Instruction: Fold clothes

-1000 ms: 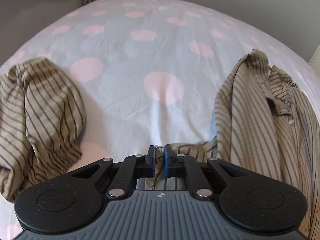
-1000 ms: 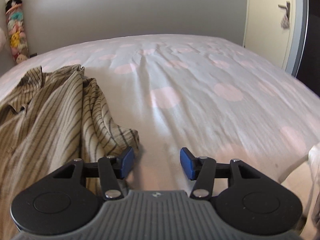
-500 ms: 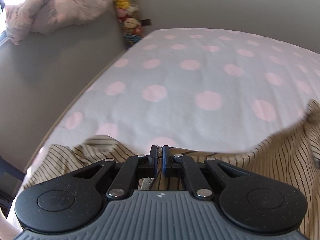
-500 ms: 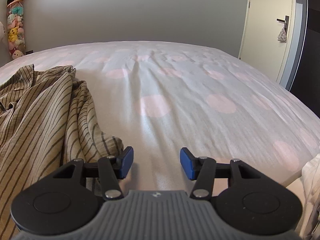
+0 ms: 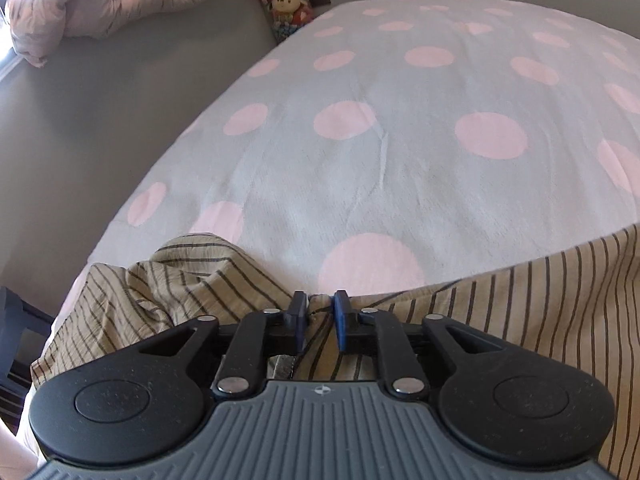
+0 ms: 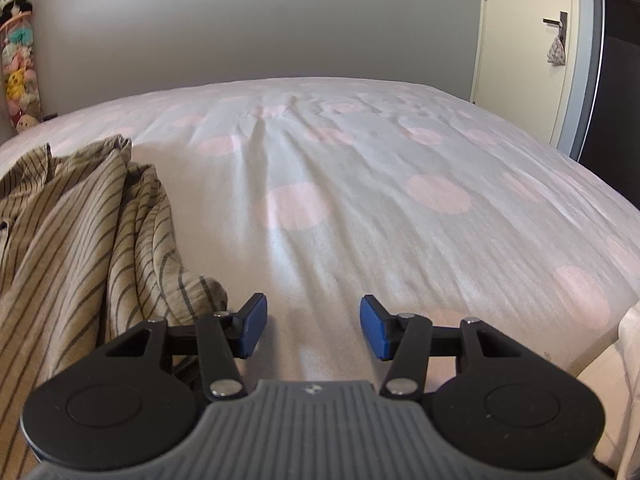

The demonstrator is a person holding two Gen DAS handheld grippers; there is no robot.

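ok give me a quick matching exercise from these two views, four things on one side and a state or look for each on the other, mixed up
Things:
1. left gripper
2. right gripper
3. shirt
4. bed cover

States or looks:
A. pale with pink dots
B. jaws wide apart, nothing between them
C. tan with dark stripes, rumpled
D. jaws close together with striped cloth between them

Pairs: 1-D, 2-B, 3-C, 4-A
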